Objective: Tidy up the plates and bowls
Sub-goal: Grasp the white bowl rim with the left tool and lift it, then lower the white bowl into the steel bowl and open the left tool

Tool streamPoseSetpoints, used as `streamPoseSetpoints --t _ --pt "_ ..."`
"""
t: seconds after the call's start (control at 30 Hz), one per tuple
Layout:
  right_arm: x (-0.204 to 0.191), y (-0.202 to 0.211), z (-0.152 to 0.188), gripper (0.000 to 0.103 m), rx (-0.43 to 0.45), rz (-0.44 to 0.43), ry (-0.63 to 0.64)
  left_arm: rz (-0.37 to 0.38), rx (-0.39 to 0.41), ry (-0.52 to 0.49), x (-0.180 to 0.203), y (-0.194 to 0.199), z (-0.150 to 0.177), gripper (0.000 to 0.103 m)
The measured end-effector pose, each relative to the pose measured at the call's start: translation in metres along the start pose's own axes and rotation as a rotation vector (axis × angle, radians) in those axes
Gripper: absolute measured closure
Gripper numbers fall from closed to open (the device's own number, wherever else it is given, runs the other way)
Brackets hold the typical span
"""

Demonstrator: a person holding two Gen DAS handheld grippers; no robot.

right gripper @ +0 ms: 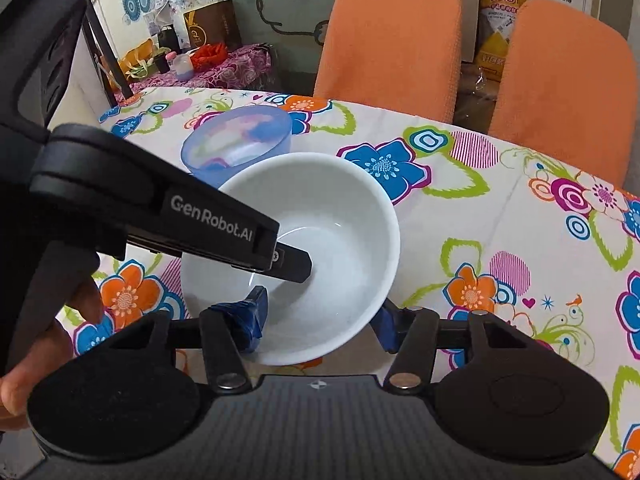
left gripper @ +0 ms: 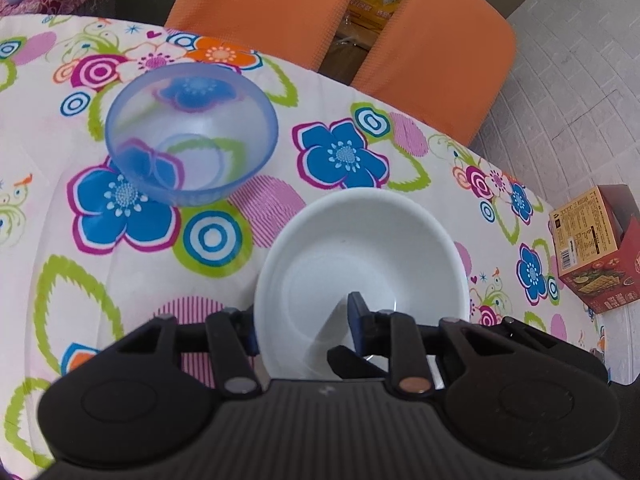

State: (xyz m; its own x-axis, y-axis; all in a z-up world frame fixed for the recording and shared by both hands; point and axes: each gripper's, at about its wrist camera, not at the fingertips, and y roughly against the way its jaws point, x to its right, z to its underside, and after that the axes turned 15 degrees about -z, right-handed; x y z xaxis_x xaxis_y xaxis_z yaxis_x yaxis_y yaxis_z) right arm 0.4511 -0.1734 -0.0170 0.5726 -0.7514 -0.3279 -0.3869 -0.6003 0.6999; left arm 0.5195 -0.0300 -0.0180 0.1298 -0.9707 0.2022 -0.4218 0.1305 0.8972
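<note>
My left gripper [left gripper: 304, 326] clamps the near wall of the white bowl [left gripper: 362, 264], one finger outside the rim and the other inside. In the right wrist view that same gripper reaches in from the left with its finger over the white bowl's rim, and part of a hand [right gripper: 24, 360] shows at the left edge. My right gripper [right gripper: 320, 322] stands wide, its blue-padded fingers on either side of the white bowl's near base; I cannot tell whether they touch it. The blue bowl [left gripper: 192, 134] stands upright on the flowered tablecloth [left gripper: 100, 280], just behind and to the left of the white bowl, and in the right view the white bowl's rim covers part of it. Two orange chairs [right gripper: 472, 52] stand against the far edge of the table. A printed box [left gripper: 596, 248] lies on the floor beyond the right edge. Clutter on a purple cloth [right gripper: 224, 68] in the far left corner is too small to make out. Open tablecloth stretches right of the white bowl toward the table's curved edge.
</note>
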Motion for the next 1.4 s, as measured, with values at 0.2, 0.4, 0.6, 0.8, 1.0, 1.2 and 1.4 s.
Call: streamPoseSetpoints --t 0.2,0.4,0.6,0.8,1.0,1.2,1.4 --pt "-0.016 0.020 0.009 0.062 -0.023 0.012 -0.020 0.032 0.012 -0.009 0.005 0.033 0.018 0.079" --pt "-0.046 0.064 0.034 0.059 -0.006 0.022 -0.032 0.067 0.014 -0.021 0.010 0.078 0.057 0.079" --pt "-0.083 0.106 0.082 0.058 -0.010 0.079 -0.037 0.117 -0.004 -0.056 0.019 0.110 0.121 0.079" --pt "-0.104 0.130 0.135 0.057 -0.021 0.129 -0.067 0.122 -0.020 -0.130 0.032 0.118 0.182 0.079" --pt "-0.104 0.129 0.167 0.057 -0.040 0.114 -0.115 0.096 -0.041 -0.171 0.036 0.106 0.212 0.078" --pt "-0.099 0.146 0.178 0.059 0.006 0.146 -0.117 0.105 -0.009 -0.199 0.037 0.112 0.209 0.057" --pt "-0.089 0.180 0.192 0.058 0.161 0.173 -0.179 0.095 0.138 -0.246 0.031 0.142 0.210 0.048"
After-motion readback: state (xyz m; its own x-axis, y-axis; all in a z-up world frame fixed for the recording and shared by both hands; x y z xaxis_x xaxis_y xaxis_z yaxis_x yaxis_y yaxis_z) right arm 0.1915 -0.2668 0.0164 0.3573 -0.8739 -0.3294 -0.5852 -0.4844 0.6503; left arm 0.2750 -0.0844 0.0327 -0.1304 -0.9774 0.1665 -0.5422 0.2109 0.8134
